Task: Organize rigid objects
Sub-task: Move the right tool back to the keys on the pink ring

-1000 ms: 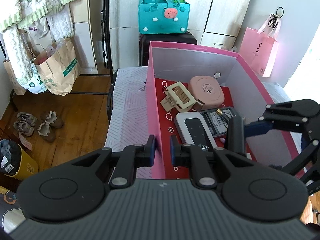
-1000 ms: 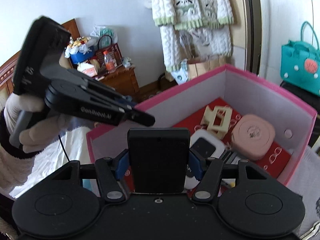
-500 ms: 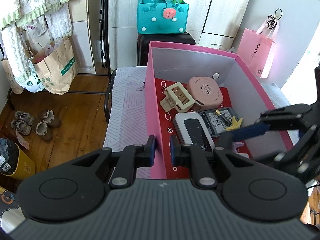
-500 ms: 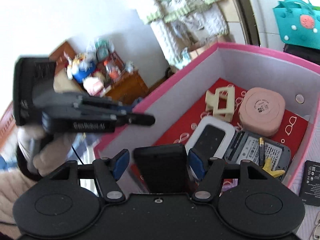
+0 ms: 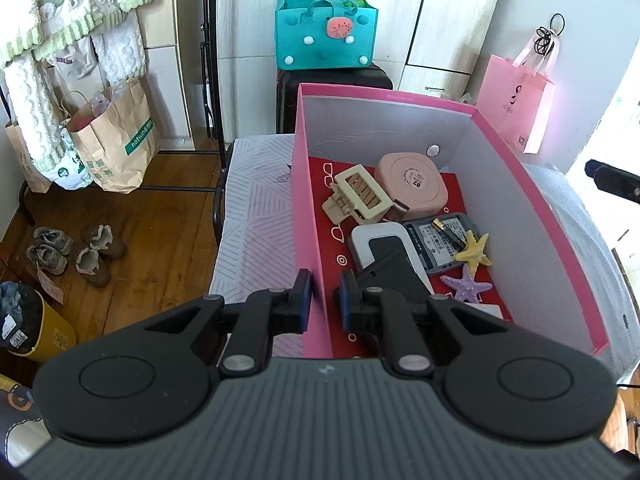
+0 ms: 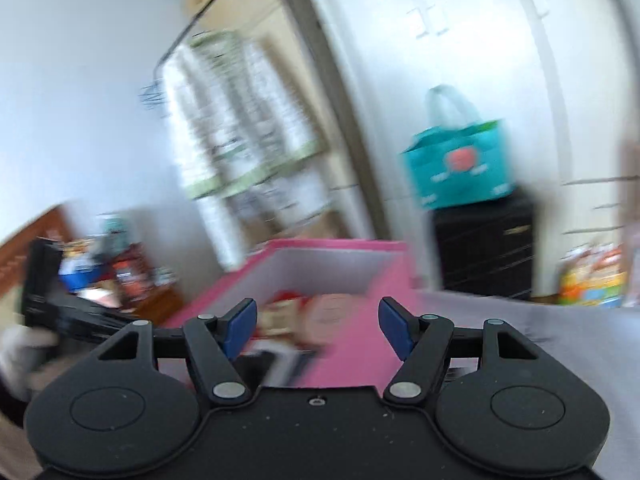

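on the bed, the pink box [image 5: 306, 200] stands open, and the left gripper [image 5: 323, 300] pinches its near left wall, one pad outside and one pad inside, so the box is held steady. inside the box lie a cream clip [image 5: 358, 196], a round pink case [image 5: 416, 182], a white device [image 5: 384, 240], a grey drive [image 5: 444, 240], a yellow star [image 5: 474, 250] and a purple star [image 5: 466, 282]. a black block [image 5: 394, 274] leans on the white device, just behind the left gripper's inner pad; it looks freshly placed, but this i only judge from how it lies. the right gripper [image 6: 318, 324] is over the bed beside the box, its jaws are opening and nothing is between them; its view is much blurred, so the small things there i cannot tell. the step in hand seems to be to fetch the next rigid thing from outside the box. to do it well, the left grip should hold the wall firm and not pull it, because a thin card wall bends easily. the right gripper should stay spread until the pads are on both sides of the next thing, then close on its flat faces, not on a corner. when it brings the thing, it should come over the rim high enough, and set it in a free red spot near the right wall, not on top of the stars, which are small and could slide or break.
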Tool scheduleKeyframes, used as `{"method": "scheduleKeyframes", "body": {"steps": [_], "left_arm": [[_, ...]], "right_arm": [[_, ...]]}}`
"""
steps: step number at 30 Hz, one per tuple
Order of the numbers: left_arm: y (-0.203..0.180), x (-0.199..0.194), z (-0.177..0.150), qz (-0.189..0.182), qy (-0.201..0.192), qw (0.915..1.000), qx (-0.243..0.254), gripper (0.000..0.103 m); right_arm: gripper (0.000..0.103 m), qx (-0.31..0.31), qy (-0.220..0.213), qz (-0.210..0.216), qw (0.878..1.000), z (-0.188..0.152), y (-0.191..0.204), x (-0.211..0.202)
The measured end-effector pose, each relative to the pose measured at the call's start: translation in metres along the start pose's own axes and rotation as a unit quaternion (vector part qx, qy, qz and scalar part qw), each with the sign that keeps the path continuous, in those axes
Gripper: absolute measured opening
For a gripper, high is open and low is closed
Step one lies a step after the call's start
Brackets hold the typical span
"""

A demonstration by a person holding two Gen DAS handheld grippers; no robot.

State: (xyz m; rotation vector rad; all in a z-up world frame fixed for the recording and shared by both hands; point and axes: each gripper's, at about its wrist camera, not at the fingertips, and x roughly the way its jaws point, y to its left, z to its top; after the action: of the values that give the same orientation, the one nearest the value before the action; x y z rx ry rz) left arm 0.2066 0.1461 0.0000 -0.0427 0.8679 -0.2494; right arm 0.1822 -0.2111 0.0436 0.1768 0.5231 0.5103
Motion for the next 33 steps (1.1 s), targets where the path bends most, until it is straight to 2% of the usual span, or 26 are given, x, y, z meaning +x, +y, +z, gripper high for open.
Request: {"method": "scheduleKeyframes", "body": {"steps": [3, 6, 8, 11, 14, 19, 24, 26, 28, 31, 33], "left_arm": [[-0.004, 0.000, 0.000, 0.006, -0.001, 1.0000, 0.004, 0.012], [-0.008, 0.000, 0.000, 0.014, -0.001, 0.9999, 0.009, 0.012], [-0.009, -0.001, -0.001, 0.018, 0.000, 0.9998, 0.010, 0.012], [-0.012, -0.001, 0.000, 0.025, 0.004, 0.9996, 0.015, 0.012], [-0.013, -0.001, 0.001, 0.029, 0.006, 0.9994, 0.019, 0.012], [-0.017, -0.001, -0.002, 0.043, 0.000, 0.9989, 0.019, 0.012], [-0.016, -0.007, -0.008, 0.047, -0.011, 0.9988, 0.003, 0.012], [-0.017, -0.009, -0.010, 0.047, -0.013, 0.9988, -0.001, 0.012], [-0.018, -0.011, -0.012, 0.048, -0.017, 0.9987, 0.000, 0.012], [-0.017, -0.013, -0.014, 0.045, -0.020, 0.9988, -0.007, 0.012], [-0.016, -0.016, -0.017, 0.046, -0.022, 0.9986, -0.011, 0.012]], "right_arm": [[0.071, -0.001, 0.008, -0.049, 0.999, -0.019, -0.017, -0.004], [0.064, 0.000, 0.019, -0.092, 0.996, -0.040, -0.028, -0.007], [0.055, -0.001, 0.018, -0.112, 0.994, -0.054, -0.033, -0.012], [0.054, 0.001, 0.012, -0.142, 0.990, -0.071, -0.033, -0.020], [0.054, 0.027, -0.006, -0.148, 0.989, -0.085, -0.036, -0.027], [0.054, 0.045, 0.008, -0.137, 0.989, -0.096, -0.035, -0.020], [0.053, -0.005, 0.029, -0.164, 0.986, -0.101, -0.020, -0.006], [0.042, -0.021, 0.050, -0.168, 0.984, -0.104, -0.017, 0.002], [0.042, -0.040, 0.068, -0.185, 0.980, -0.106, -0.013, 0.009], [0.042, -0.070, 0.069, -0.207, 0.973, -0.104, -0.006, 0.017], [0.043, -0.069, 0.067, -0.211, 0.973, -0.101, -0.008, 0.021]]}}
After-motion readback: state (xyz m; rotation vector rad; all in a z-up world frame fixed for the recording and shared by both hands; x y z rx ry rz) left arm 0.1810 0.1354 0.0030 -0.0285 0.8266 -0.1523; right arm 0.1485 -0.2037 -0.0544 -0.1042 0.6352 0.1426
